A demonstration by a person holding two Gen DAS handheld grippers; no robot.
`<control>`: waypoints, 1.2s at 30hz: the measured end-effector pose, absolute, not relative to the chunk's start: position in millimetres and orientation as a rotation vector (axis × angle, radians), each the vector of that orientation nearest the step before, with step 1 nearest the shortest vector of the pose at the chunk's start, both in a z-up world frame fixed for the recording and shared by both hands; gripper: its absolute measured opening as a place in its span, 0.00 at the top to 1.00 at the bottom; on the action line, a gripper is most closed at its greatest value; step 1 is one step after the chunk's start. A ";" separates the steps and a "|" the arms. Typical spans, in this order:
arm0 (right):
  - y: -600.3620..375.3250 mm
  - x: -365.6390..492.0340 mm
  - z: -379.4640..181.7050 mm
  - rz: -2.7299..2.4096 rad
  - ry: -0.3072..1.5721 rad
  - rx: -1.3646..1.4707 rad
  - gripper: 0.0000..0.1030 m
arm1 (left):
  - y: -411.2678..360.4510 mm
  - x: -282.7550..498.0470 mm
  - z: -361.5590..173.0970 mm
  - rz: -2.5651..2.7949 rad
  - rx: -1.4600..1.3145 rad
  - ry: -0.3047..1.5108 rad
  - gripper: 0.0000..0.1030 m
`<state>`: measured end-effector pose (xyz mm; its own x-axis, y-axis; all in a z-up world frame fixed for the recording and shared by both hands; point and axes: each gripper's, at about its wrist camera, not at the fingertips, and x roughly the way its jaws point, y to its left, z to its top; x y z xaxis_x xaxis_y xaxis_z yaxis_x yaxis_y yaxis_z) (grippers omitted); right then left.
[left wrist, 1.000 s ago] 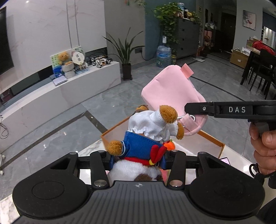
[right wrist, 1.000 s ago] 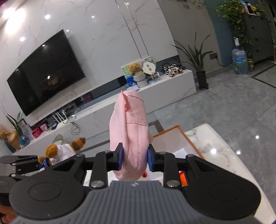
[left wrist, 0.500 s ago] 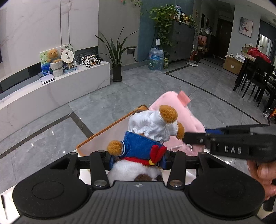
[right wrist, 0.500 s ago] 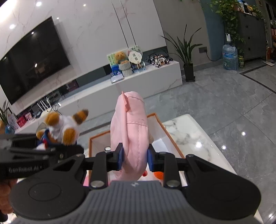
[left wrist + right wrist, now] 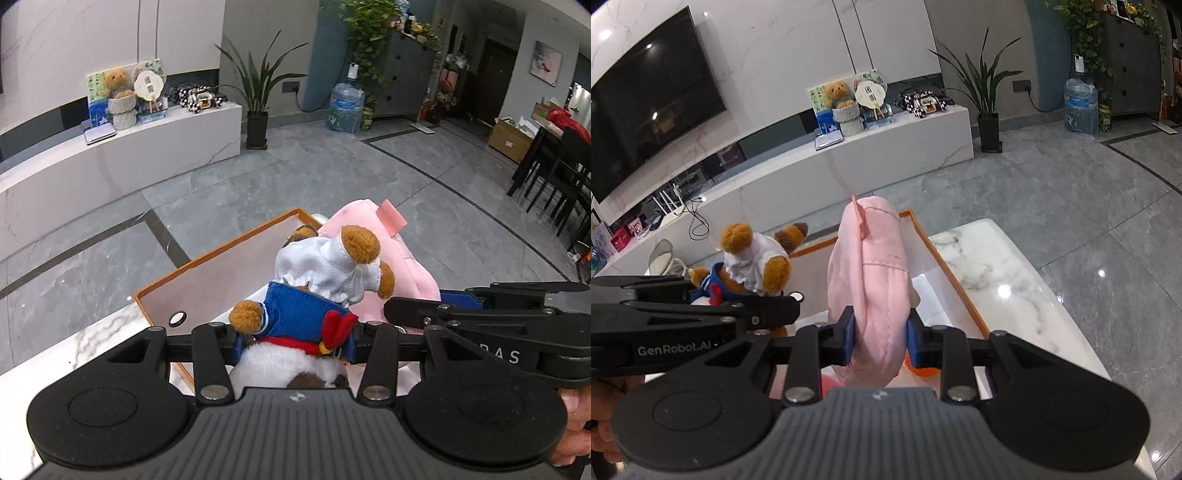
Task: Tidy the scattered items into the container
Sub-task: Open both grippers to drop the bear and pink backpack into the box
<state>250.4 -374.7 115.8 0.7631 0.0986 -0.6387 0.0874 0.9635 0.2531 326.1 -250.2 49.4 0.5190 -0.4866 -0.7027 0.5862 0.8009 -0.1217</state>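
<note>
My left gripper (image 5: 295,341) is clamped on a plush toy (image 5: 317,295), its blue pads pressed against the toy's white belly just below the blue sailor collar and red bow. Seen through the left wrist camera, the toy sticks up from the jaws, with a white ruffled garment and brown furry paws on top. Right behind it stands the container (image 5: 221,273), an orange-rimmed box with pale inner walls, set on a white marble table (image 5: 92,343). The toy hangs above the box's near part. To the right my right gripper (image 5: 424,314) comes in sideways, with a pink pouch (image 5: 373,236) rising from it just beside the toy; I cannot tell whether the two touch. A bit of my right hand (image 5: 572,424) shows at the frame's edge.

Through the right wrist camera, my right gripper (image 5: 881,334) is closed partway on the pink pouch (image 5: 873,266), both blue pads squeezing its padded seam edge, and the pouch stands upright between them. It sits over the container (image 5: 960,288), whose orange rim runs along the right side on the marble table (image 5: 1015,266). Something orange peeks out in the box under the right pad. At left, my left gripper (image 5: 792,308) holds the plush toy (image 5: 753,266) over the box's left part.
</note>
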 end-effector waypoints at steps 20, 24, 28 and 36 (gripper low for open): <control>-380.5 260.5 106.5 -0.013 0.725 0.288 0.67 | -261.7 338.1 38.6 -0.622 0.103 0.804 0.50; -379.9 259.2 108.2 -0.011 0.720 0.289 0.67 | -259.4 337.2 38.0 -0.611 0.106 0.812 0.50; -378.7 259.7 110.1 -0.012 0.718 0.290 0.67 | -258.3 335.7 41.3 -0.606 0.101 0.810 0.50; -368.2 260.0 120.3 0.012 0.699 0.295 0.67 | -246.5 326.7 54.1 -0.586 0.107 0.792 0.50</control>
